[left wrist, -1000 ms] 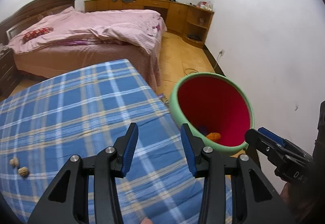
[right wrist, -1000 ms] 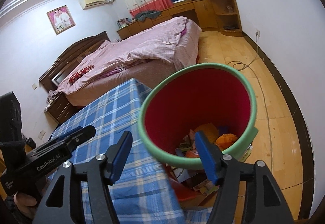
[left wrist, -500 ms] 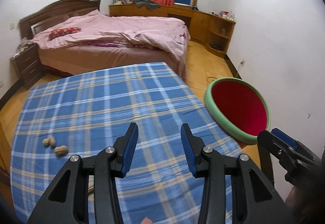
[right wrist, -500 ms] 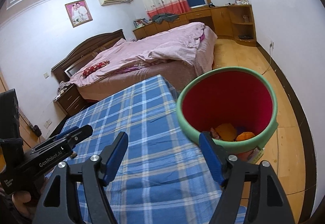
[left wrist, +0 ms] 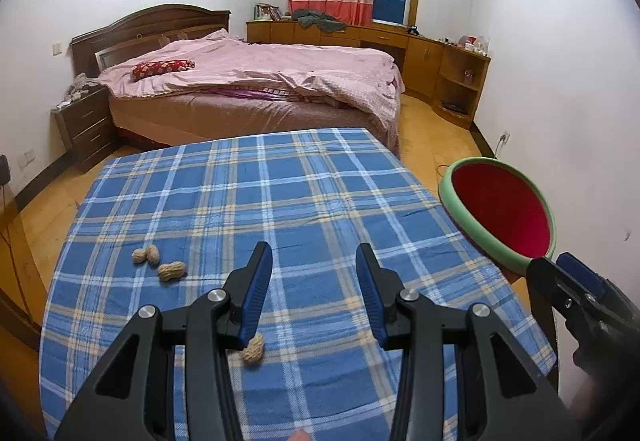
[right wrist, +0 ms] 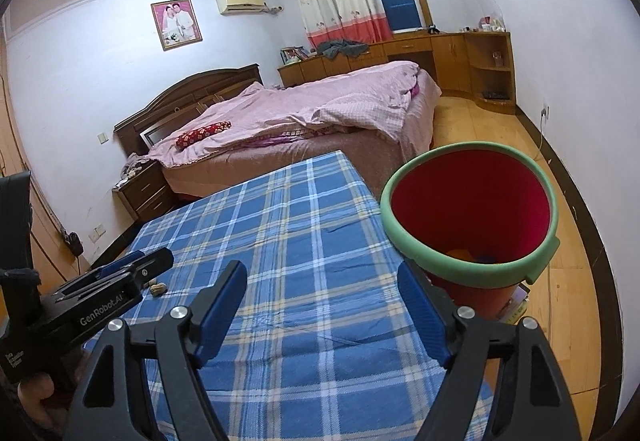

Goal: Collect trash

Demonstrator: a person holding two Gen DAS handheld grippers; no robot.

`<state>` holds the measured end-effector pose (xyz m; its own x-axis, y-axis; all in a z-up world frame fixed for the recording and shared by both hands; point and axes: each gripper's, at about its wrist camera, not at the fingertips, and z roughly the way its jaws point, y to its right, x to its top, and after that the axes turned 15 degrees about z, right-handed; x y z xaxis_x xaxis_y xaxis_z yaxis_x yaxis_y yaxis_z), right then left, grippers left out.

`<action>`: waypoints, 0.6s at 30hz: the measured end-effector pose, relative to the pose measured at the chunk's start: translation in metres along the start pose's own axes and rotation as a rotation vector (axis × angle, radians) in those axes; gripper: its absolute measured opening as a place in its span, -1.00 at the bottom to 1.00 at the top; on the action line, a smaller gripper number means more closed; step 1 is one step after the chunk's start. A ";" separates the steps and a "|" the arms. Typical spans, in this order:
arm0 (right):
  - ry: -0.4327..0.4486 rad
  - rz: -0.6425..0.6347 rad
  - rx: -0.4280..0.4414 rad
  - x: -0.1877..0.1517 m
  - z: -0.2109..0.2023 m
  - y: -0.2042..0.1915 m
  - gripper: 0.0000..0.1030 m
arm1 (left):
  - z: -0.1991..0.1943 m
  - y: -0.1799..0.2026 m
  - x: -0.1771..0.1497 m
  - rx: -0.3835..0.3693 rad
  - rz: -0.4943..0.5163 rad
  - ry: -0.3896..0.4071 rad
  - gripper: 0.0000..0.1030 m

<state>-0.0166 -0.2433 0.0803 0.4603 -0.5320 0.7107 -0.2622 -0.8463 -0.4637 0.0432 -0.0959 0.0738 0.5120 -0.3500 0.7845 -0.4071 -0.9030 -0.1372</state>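
Note:
Peanut shells lie on the blue plaid tablecloth (left wrist: 320, 201): a pair (left wrist: 145, 254), one beside it (left wrist: 172, 271), and one (left wrist: 253, 350) partly under my left gripper's left finger. My left gripper (left wrist: 308, 265) is open and empty above the cloth. A red bin with a green rim (left wrist: 500, 213) stands past the table's right edge; it also shows in the right wrist view (right wrist: 472, 209) with trash at its bottom. My right gripper (right wrist: 320, 285) is open and empty over the cloth, left of the bin. A shell (right wrist: 158, 289) shows by the left gripper's body.
A bed with pink bedding (left wrist: 256, 81) stands beyond the table. A nightstand (left wrist: 84, 125) is at the left, a wooden desk and shelves (left wrist: 440, 57) along the back wall. Wooden floor lies right of the table, with papers by the bin's base (right wrist: 518, 301).
Both grippers have pulled back and left, away from the bin. The left view now takes in more of the table and the peanut shells. Both jaws stay open.

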 end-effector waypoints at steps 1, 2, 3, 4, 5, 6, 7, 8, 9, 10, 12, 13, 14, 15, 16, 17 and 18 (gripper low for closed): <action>0.002 -0.004 -0.002 -0.002 0.000 0.000 0.62 | 0.000 -0.001 -0.002 0.007 -0.003 0.002 -0.16; 0.004 -0.007 -0.002 -0.004 0.000 -0.002 0.69 | -0.001 -0.001 -0.003 0.014 -0.004 0.004 -0.16; 0.006 -0.010 -0.004 -0.006 0.000 -0.003 0.70 | -0.001 -0.001 -0.004 0.018 -0.004 0.006 -0.16; 0.007 -0.014 -0.007 -0.007 0.000 -0.004 0.71 | -0.001 -0.002 -0.005 0.023 -0.004 0.007 -0.16; 0.008 -0.018 -0.010 -0.009 0.000 -0.004 0.71 | -0.001 -0.002 -0.006 0.028 -0.006 0.009 -0.16; 0.007 -0.021 -0.013 -0.010 0.000 -0.005 0.71 | -0.001 -0.002 -0.008 0.032 -0.006 0.010 -0.15; 0.007 -0.021 -0.014 -0.012 0.000 -0.005 0.71 | -0.002 -0.002 -0.009 0.035 -0.006 0.011 -0.15; 0.005 -0.020 -0.015 -0.012 0.001 -0.005 0.71 | -0.002 -0.002 -0.010 0.038 -0.007 0.012 -0.15; 0.004 -0.019 -0.017 -0.013 0.001 -0.005 0.71 | -0.002 -0.003 -0.010 0.042 -0.009 0.013 -0.15; 0.002 -0.018 -0.018 -0.014 0.001 -0.004 0.71 | -0.002 -0.003 -0.011 0.045 -0.010 0.013 -0.15; -0.001 -0.017 -0.019 -0.016 0.002 -0.005 0.71 | -0.002 -0.004 -0.012 0.046 -0.018 0.013 -0.15; -0.002 -0.018 -0.020 -0.016 0.002 -0.005 0.71 | -0.002 -0.005 -0.013 0.047 -0.021 0.012 -0.15; -0.002 -0.019 -0.021 -0.017 0.001 -0.005 0.71 | -0.002 -0.005 -0.013 0.049 -0.023 0.012 -0.15; -0.003 -0.019 -0.021 -0.017 0.002 -0.005 0.71 | -0.002 -0.005 -0.013 0.051 -0.024 0.013 -0.15; -0.004 -0.018 -0.021 -0.018 0.002 -0.005 0.71 | -0.002 -0.006 -0.014 0.055 -0.026 0.012 -0.15; -0.006 -0.018 -0.022 -0.018 0.002 -0.005 0.71 | -0.002 -0.006 -0.014 0.057 -0.027 0.012 -0.15; -0.007 -0.017 -0.021 -0.019 0.002 -0.005 0.71 | -0.001 -0.007 -0.015 0.058 -0.028 0.012 -0.15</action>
<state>-0.0224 -0.2291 0.0680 0.4706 -0.5170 0.7150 -0.2720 -0.8559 -0.4398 0.0370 -0.0844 0.0639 0.5136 -0.3218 0.7954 -0.3479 -0.9255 -0.1497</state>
